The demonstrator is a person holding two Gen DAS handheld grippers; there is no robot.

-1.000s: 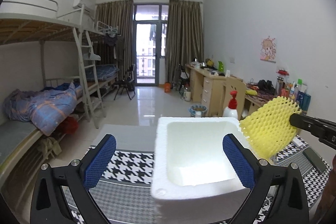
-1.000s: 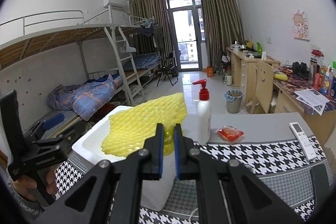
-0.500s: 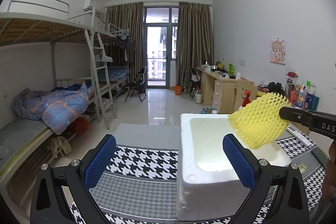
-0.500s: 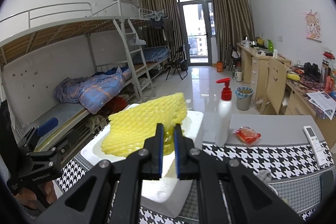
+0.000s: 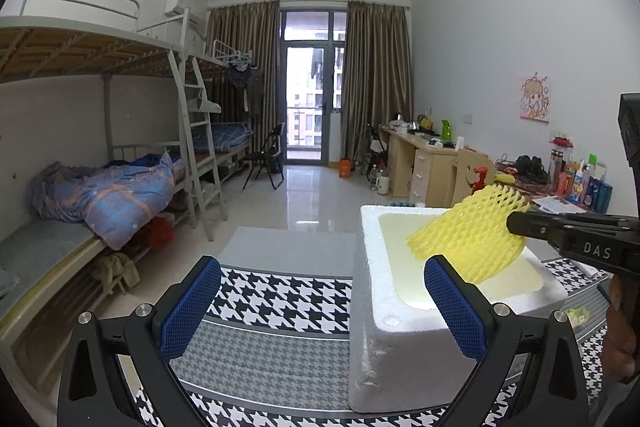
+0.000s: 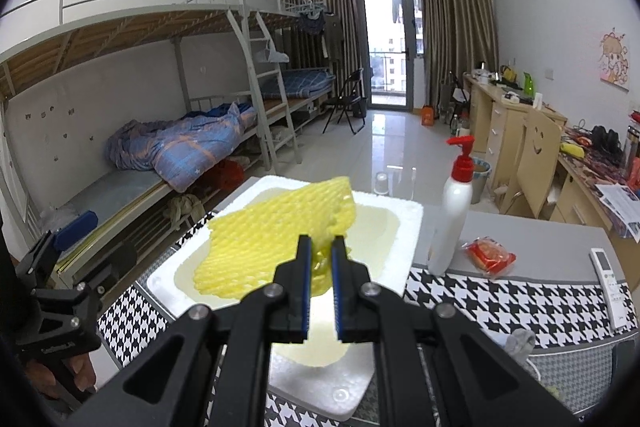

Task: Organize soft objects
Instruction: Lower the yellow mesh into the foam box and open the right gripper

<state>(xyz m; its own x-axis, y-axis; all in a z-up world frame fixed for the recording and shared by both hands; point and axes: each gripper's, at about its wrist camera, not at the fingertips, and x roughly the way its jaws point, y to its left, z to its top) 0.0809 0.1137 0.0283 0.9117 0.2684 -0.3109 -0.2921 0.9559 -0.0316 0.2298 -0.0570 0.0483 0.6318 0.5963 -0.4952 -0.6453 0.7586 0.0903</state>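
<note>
My right gripper (image 6: pixel 320 259) jaws clamp the yellow foam net (image 6: pixel 276 247), frame centre, above the white foam box (image 6: pixel 404 227) on the worktop (image 6: pixel 500 303). My left gripper (image 5: pixel 320 307) jaws gape wide, empty.

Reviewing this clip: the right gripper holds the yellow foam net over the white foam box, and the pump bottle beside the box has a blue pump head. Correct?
Not quite. The pump bottle has a red pump head, not blue; the right wrist view shows it clearly. The rest stands: the right gripper has its jaws shut on the yellow foam net, held over the white foam box, with the bottle standing beside the box.
</note>
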